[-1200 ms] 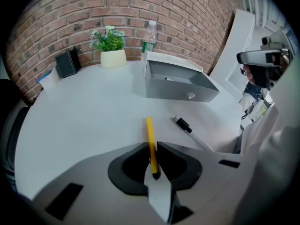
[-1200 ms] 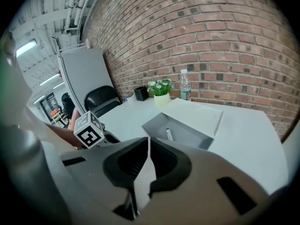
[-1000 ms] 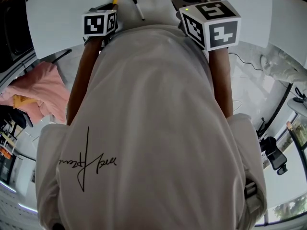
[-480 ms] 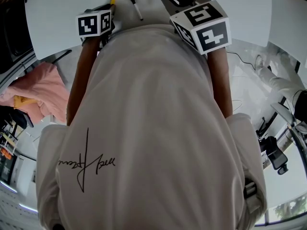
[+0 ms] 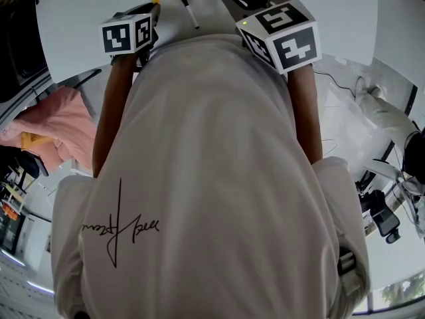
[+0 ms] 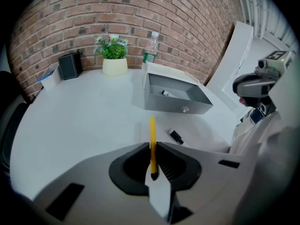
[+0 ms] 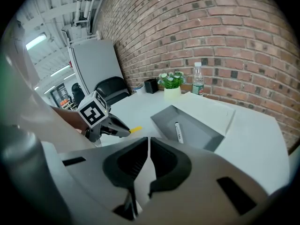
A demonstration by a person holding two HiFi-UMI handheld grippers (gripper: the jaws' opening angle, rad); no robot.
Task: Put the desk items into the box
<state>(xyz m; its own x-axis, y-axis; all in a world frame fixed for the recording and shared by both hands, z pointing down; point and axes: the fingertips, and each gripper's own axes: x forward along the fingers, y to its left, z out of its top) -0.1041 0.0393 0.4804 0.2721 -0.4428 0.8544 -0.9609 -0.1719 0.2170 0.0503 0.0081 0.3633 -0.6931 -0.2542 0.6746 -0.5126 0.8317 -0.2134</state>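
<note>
Sitting on the white table (image 6: pixel 70 125), well ahead of both grippers, is the grey box (image 6: pixel 176 100); it's open on top with a white marker (image 6: pixel 167 93) lying inside. Left gripper (image 6: pixel 152 146) is clamped tight on a yellow pencil (image 6: pixel 152 132), pinching it near its dark end, so the rest pokes forward over the table toward the box. Right gripper (image 7: pixel 147 146) has its jaws pinched together with nothing between them; it's held above the table, looking at the box from the side. A second marker (image 6: pixel 176 136) with a dark cap lies loose on the table, between the pencil and the box. Head view is mostly useless tbh; the person's white shirt (image 5: pixel 212 178) blocks nearly everything; only the grippers' marker cubes, the pencil's far end and the loose marker peek past it; the box is hidden there.
</note>
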